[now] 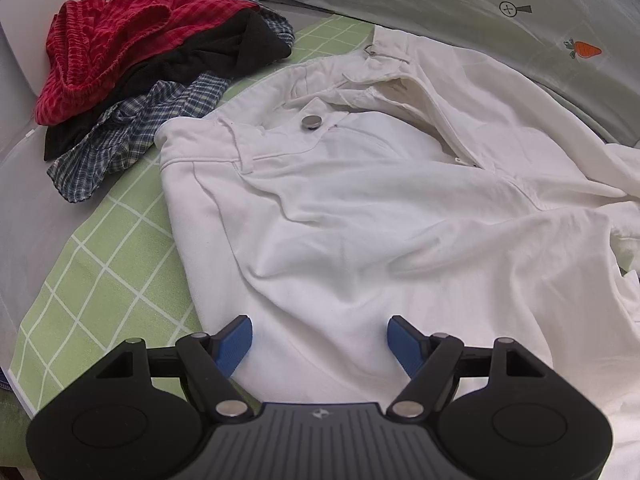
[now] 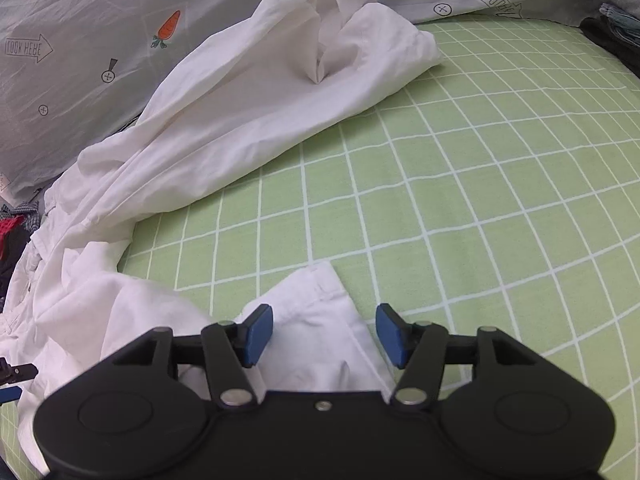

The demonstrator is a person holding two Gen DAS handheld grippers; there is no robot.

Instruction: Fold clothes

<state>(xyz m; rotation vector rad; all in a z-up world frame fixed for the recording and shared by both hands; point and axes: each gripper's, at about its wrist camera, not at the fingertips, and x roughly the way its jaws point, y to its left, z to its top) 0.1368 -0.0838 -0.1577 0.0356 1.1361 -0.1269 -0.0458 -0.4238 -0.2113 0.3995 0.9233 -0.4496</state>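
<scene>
White trousers (image 1: 360, 208) lie spread on the green checked sheet (image 1: 104, 264), waistband and metal button (image 1: 311, 121) toward the far left. My left gripper (image 1: 320, 346) hovers open over the upper leg cloth, blue pads (image 1: 236, 344) wide apart with nothing between them. In the right wrist view one trouser leg (image 2: 256, 112) stretches crumpled toward the far pillow, and the other leg's hem (image 2: 316, 304) lies just ahead. My right gripper (image 2: 324, 334) is open, its pads on either side of that hem end without closing on it.
A pile of red, black and blue-checked clothes (image 1: 132, 64) sits at the far left. A grey printed pillow (image 1: 460, 4) (image 2: 80, 56) runs along the back. More dark folded clothes (image 2: 616, 32) are at the far right. Bare green sheet (image 2: 500, 184) extends right of the trousers.
</scene>
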